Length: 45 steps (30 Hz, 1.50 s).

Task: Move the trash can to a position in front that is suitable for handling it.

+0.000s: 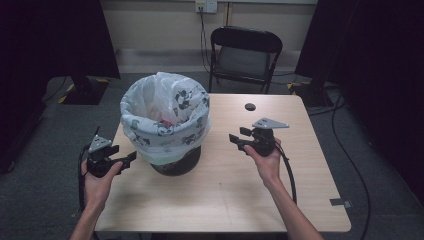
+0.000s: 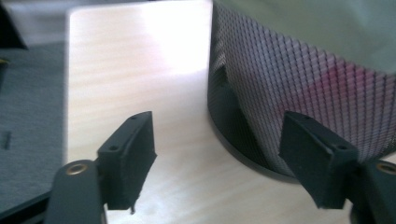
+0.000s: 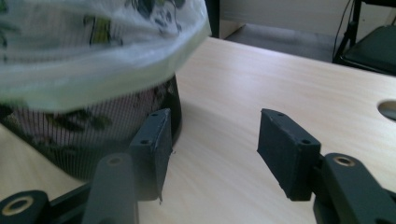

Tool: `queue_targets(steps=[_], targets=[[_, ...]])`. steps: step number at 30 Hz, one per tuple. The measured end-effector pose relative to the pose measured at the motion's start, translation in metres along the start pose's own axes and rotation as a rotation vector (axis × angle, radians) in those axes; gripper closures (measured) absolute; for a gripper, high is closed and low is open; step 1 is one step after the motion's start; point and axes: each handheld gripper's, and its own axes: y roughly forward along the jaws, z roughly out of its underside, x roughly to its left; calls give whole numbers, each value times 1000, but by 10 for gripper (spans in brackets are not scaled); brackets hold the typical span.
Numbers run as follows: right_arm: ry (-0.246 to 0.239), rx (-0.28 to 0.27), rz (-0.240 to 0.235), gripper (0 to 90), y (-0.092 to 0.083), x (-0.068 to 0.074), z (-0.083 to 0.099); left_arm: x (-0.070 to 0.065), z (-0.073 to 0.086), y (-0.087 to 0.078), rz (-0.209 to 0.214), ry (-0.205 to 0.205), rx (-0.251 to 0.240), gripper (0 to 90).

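Observation:
A black mesh waste bin [image 1: 176, 164] lined with a white panda-print bag [image 1: 165, 112] stands on the left part of the wooden table [image 1: 235, 195]. My left gripper [image 1: 125, 154] hovers at the bin's left side, open and empty; in the left gripper view my left gripper [image 2: 217, 123] faces the mesh wall [image 2: 303, 79] at the bin's base. My right gripper [image 1: 239, 136] is held over the table to the right of the bin, pointing toward it, open with nothing between its jaws. In the right gripper view my right gripper [image 3: 215, 119] has the bin [image 3: 88, 135] and the bag's rim [image 3: 93, 51] ahead at the left.
A black folding chair [image 1: 245, 52] stands behind the table. A round cable hole [image 1: 250, 106] sits near the table's far edge, also seen as the hole [image 3: 387, 108] in the right gripper view. A dark tag [image 1: 341, 202] lies at the right front edge. Dark curtains flank the room.

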Motion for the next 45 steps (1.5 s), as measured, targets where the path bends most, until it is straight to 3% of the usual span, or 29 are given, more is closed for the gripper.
queue_targets(steps=[5,7,8,10,12,17,20,21,26,27,31,36,41,45], targets=[[-9,-8,0,425,26,8,-22,5,-9,1,-17,-5,-35,255],[-10,-11,0,411,36,10,-31,11,-13,4,-29,-26,-48,255],[-6,-8,4,409,46,11,-38,16,-18,9,-58,-33,-49,256],[-5,-6,11,407,51,12,-40,18,-20,11,-58,-40,-51,258],[-4,6,43,406,67,11,-46,21,-26,19,-87,-51,-67,266],[21,16,79,385,91,8,-50,29,-30,37,-86,-92,-71,277],[14,27,88,386,102,10,-50,30,-32,41,-85,-81,-64,258],[25,21,81,386,104,11,-50,30,-33,46,-63,-94,-79,254],[43,-1,59,406,109,16,-50,36,-33,53,-31,-116,-115,226],[45,-5,48,450,109,17,-50,36,-32,53,-25,-112,-116,227],[18,-16,41,462,105,19,-51,35,-32,52,0,-115,-116,275],[9,-23,27,523,98,21,-47,26,-34,52,-2,-79,-133,464],[11,-27,22,556,89,20,-43,20,-29,50,72,-81,-133,480],[8,-18,20,579,81,20,-41,11,-28,45,70,-43,-121,481]])
